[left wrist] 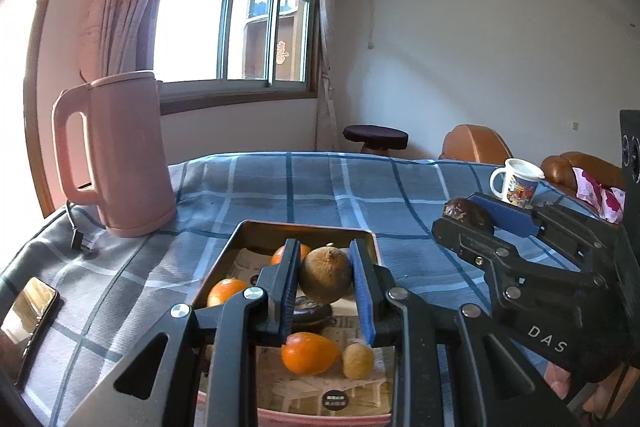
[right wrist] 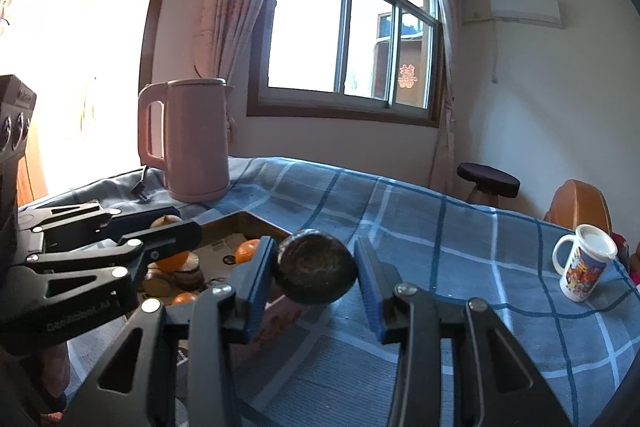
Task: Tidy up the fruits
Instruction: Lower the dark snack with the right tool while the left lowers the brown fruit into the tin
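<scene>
Orange fruits (left wrist: pixel 308 353) already lie in the tray (left wrist: pixel 224 259). Our left gripper (left wrist: pixel 325 291) clamps a brown fruit (left wrist: pixel 325 275) above it; right gripper (right wrist: pixel 316 287) cradles a dark fruit (right wrist: pixel 316 273), grip uncertain, beside the tray. We judge sorting well along.

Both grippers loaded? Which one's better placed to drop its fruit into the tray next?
Left, probably. The left gripper holds the tan round fruit directly over the tray. The right gripper holds the dark fruit beside the tray, above the tablecloth.
</scene>
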`<state>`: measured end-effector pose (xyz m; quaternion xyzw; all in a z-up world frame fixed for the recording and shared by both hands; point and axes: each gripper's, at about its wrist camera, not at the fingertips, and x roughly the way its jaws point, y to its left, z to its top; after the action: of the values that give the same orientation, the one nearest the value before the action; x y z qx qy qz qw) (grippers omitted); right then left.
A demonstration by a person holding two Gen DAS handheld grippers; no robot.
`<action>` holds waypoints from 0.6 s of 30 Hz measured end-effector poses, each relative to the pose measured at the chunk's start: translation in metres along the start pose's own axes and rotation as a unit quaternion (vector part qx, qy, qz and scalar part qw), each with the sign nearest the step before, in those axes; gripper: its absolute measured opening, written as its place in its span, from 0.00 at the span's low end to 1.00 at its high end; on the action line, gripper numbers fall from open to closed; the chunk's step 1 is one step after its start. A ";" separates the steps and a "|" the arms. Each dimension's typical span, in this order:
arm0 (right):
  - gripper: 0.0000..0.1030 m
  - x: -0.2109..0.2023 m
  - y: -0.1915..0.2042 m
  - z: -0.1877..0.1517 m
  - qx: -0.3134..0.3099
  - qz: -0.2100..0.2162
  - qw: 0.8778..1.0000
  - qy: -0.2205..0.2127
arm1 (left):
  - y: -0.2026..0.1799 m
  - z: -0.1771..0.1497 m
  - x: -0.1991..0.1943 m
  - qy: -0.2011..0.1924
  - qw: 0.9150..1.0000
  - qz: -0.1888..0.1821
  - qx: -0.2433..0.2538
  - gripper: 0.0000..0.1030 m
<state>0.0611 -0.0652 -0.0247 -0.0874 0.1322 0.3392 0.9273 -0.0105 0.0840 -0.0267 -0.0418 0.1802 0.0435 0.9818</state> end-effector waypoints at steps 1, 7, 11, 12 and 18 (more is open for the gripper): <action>0.42 0.001 0.002 0.000 -0.001 0.001 1.000 0.000 | 0.002 0.000 0.000 0.001 1.000 0.002 -0.001 0.26; 0.42 0.010 0.012 0.004 -0.004 0.014 1.000 0.003 | 0.015 -0.002 0.000 0.010 1.000 0.016 -0.008 0.26; 0.42 0.016 0.019 0.005 -0.009 0.020 1.000 0.006 | 0.024 -0.003 0.000 0.013 1.000 0.024 -0.014 0.26; 0.42 0.018 0.021 0.005 -0.009 0.023 1.000 0.007 | 0.026 -0.003 -0.001 0.013 0.999 0.026 -0.016 0.26; 0.42 0.027 0.029 0.003 -0.010 0.034 0.999 0.015 | 0.037 -0.006 -0.001 0.018 0.999 0.034 -0.023 0.26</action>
<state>0.0625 -0.0259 -0.0320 -0.0970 0.1452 0.3704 0.9123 -0.0173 0.1203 -0.0343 -0.0589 0.1984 0.0799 0.9751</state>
